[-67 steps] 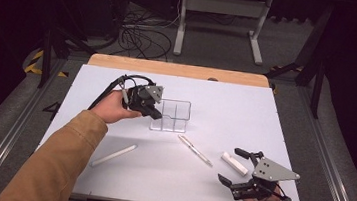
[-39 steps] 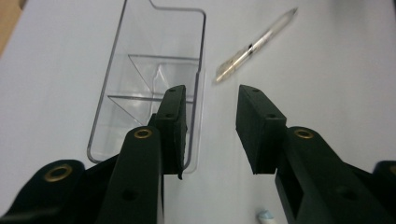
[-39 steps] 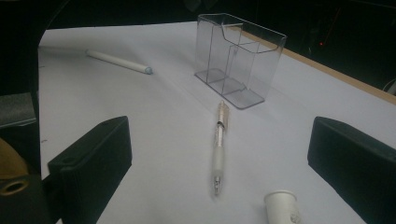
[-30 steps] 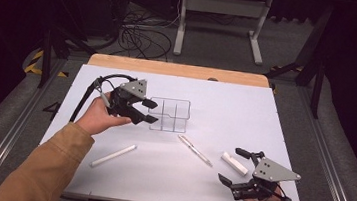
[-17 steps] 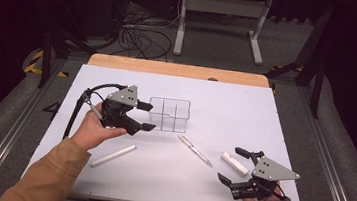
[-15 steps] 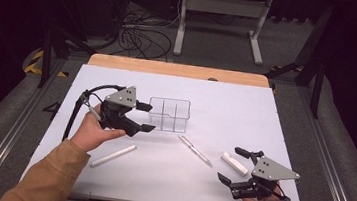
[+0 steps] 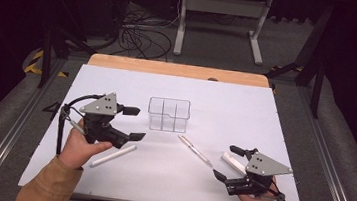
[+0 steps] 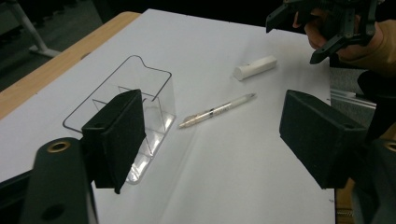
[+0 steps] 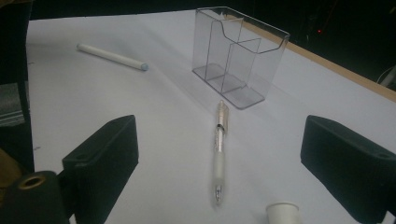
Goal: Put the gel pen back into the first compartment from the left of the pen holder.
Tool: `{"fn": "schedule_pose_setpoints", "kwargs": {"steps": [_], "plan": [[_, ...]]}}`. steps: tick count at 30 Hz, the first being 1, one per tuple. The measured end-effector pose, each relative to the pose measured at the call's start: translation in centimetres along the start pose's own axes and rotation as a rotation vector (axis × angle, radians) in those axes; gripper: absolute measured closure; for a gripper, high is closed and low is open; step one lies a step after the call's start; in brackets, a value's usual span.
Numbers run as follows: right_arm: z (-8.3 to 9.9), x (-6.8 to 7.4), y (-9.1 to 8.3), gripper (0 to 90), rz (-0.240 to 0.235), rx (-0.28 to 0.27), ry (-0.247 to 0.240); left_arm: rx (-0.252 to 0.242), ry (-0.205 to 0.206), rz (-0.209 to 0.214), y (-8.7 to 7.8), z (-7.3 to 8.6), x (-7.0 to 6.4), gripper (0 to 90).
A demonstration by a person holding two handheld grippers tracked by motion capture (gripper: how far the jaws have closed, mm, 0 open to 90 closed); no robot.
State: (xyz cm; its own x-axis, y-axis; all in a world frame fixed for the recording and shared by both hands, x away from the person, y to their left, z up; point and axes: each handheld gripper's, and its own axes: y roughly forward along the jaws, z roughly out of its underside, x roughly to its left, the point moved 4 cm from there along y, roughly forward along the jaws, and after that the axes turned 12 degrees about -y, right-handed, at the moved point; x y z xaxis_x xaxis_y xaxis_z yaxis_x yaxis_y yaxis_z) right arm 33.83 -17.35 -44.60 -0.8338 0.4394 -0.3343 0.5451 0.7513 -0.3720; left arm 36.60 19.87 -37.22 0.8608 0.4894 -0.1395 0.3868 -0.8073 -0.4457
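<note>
While both jaws gape empty, clear ribbed plastic organizer (image 7: 168, 114), slim translucent pen (image 7: 195, 150), matte white table (image 7: 226, 100).

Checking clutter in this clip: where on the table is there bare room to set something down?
Free: the far strip between the holder and the wooden edge, and both far corners. Crowded: the near middle, where the pen, short stick and long stick lie between the left gripper and right gripper.

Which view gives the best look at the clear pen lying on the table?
The right gripper view: the pen lies lengthwise between its open jaws, close up, with clip and tip visible. The left gripper view shows the pen smaller and farther off beside the clear organizer. The high view shows it as a thin sliver.
</note>
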Motion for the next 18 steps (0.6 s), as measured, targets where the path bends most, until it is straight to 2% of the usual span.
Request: {"fn": "schedule_pose_setpoints", "kwargs": {"steps": [5,11,18], "plan": [[-0.3,0.0,0.4,12.4,-0.009,0.002,0.007,-0.012,-0.011,-0.030,-0.8,0.4,0.0,19.2],[-0.8,0.0,0.9,14.7,-0.016,0.012,0.014,-0.037,-0.032,-0.046,-1.5,0.6,0.2,17.6],[-1.2,-0.3,1.3,18.6,-0.016,0.036,0.036,-0.029,-0.037,-0.061,-1.8,1.2,0.1,17.5]]}}
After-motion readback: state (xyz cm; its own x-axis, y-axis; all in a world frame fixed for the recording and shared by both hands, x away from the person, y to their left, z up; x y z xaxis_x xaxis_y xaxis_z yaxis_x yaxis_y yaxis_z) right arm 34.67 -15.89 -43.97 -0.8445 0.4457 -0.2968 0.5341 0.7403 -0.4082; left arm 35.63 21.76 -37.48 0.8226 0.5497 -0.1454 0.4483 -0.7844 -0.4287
